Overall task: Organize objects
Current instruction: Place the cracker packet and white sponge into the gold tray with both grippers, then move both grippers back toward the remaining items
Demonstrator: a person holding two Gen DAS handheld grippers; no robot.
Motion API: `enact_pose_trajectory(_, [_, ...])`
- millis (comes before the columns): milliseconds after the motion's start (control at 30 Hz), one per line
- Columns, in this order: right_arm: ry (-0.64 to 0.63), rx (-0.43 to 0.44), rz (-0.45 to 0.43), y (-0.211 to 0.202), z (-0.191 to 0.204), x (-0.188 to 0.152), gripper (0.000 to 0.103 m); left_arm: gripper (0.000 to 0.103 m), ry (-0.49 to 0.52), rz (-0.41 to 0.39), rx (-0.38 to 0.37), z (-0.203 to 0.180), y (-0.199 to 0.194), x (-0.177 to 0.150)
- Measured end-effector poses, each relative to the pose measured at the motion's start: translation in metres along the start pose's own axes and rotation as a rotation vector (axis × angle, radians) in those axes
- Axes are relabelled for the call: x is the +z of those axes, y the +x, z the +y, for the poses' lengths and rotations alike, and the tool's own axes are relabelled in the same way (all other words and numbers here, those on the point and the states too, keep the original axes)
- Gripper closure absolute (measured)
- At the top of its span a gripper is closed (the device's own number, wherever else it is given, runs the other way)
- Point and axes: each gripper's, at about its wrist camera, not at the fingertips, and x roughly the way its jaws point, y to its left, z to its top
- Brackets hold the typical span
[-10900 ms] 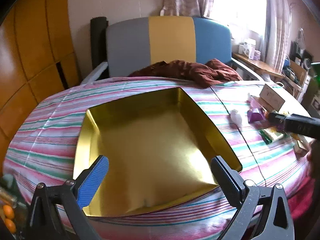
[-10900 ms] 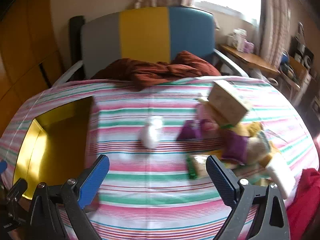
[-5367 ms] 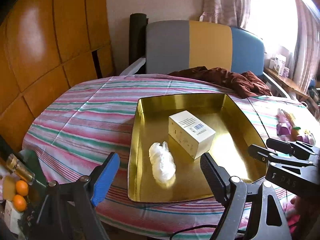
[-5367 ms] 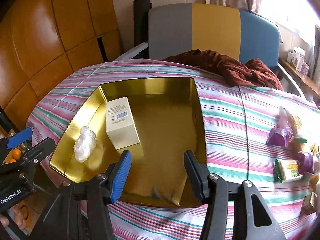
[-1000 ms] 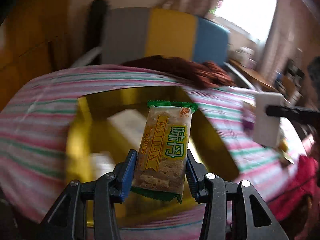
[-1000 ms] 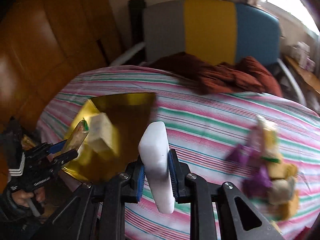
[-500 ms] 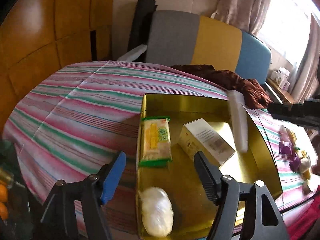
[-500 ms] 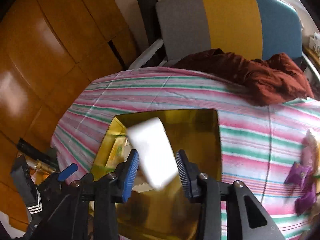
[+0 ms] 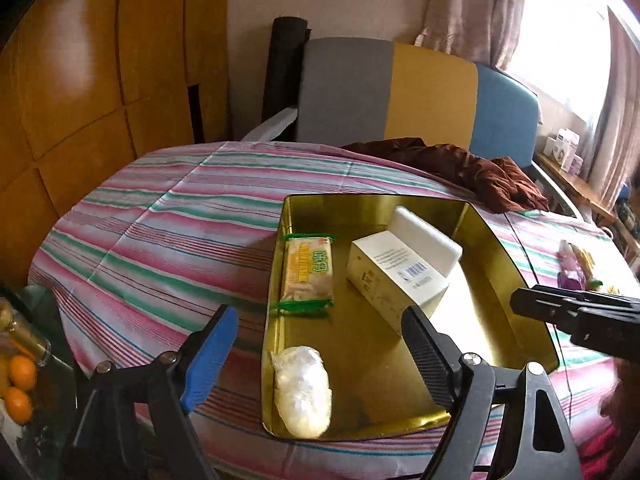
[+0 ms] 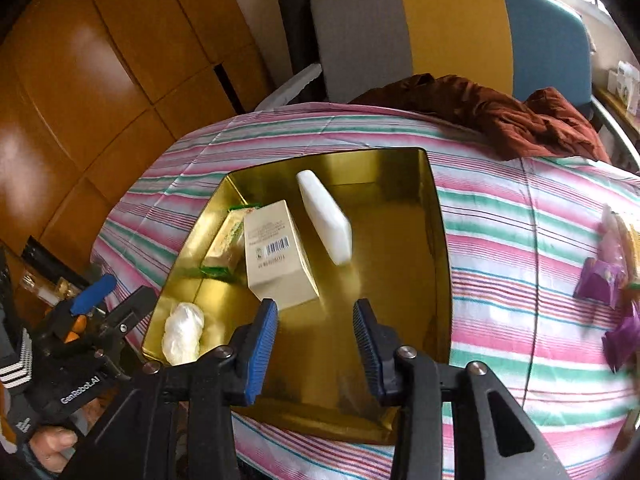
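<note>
Both tongs gape empty: the left gripper and right gripper hover over the gold tray, which holds a white bar (tilted), cream box, biscuit packet and plastic wad.

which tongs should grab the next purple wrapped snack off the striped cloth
Right. The open right tongs sit nearer the purple wrapped snacks; the open left tongs are across the gold metal tray.

White bar, cream box inside gold tray
</note>
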Motion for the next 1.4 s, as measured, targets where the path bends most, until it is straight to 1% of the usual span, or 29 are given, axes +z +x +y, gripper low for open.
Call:
enact_pose_trajectory(300, [-0.029,-0.076,-0.05,-0.012,0.009,-0.014,0.064,0.018,0.056,-0.027,-0.014,-0.02,-0.012,-0.004])
enact_pose_trajectory(467, [-0.026,-0.091,-0.071,-0.015,0.007,-0.017,0.064,0.018,0.081,-0.04,-0.009,-0.026,-0.016,-0.005])
enact_pose_trajectory(600, [-0.026,-0.104,-0.078,-0.018,0.005,-0.02,0.064,0.018,0.104,-0.062,0.011,-0.031,-0.019,-0.006])
enact_pose_trajectory(733, [-0.014,-0.108,-0.079,-0.021,0.0,-0.022,0.064,0.018,0.12,-0.071,0.008,-0.034,-0.022,-0.006])
enact_pose_trajectory(967, [0.025,-0.124,-0.063,-0.028,-0.023,-0.031,0.064,0.018,0.142,-0.078,-0.002,-0.04,-0.025,-0.007])
enact_pose_trajectory(1400, [0.127,-0.197,-0.055,-0.048,-0.075,-0.051,0.064,0.018,0.2,-0.063,-0.025,-0.06,-0.023,-0.01])
